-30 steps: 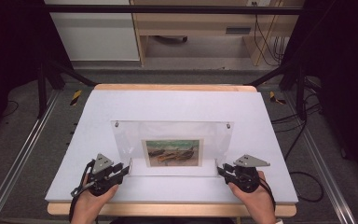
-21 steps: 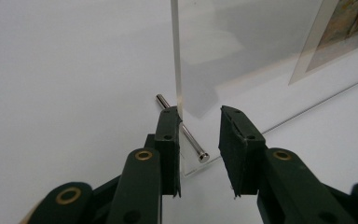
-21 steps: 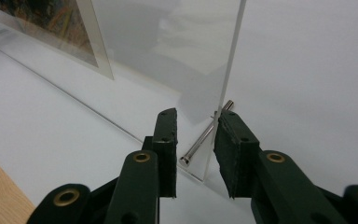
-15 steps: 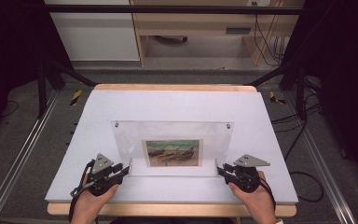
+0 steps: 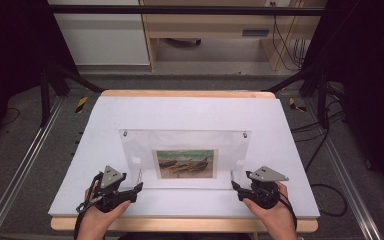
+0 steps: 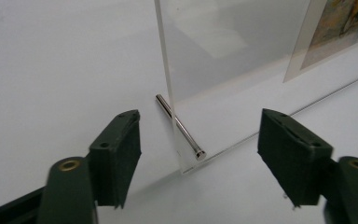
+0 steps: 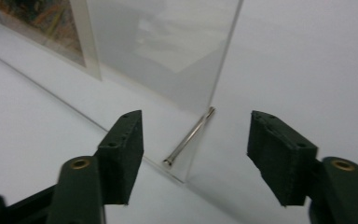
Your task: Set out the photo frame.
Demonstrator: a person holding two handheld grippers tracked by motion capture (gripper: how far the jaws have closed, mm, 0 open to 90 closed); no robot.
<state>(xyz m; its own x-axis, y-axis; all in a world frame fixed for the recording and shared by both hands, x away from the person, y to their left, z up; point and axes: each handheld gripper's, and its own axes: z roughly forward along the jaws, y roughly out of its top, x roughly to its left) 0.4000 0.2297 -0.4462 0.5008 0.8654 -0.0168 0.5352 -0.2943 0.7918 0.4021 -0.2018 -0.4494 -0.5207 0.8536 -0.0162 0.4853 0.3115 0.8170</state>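
The clear frame stands upright mid-desk on two metal pins. Both grippers, left and right, have just spread their fingers, which flank its lower corners without touching. A careless nudge while pulling away could tip the frame or skid it off its pins.

**Clear frame, white table, black grippers**

The frame is clear acrylic with silver pins. The picture in it is painted in greens, browns and ochre, bordered white. The table is covered in white, edged in pale wood. The grippers are black, topped by grey plates.
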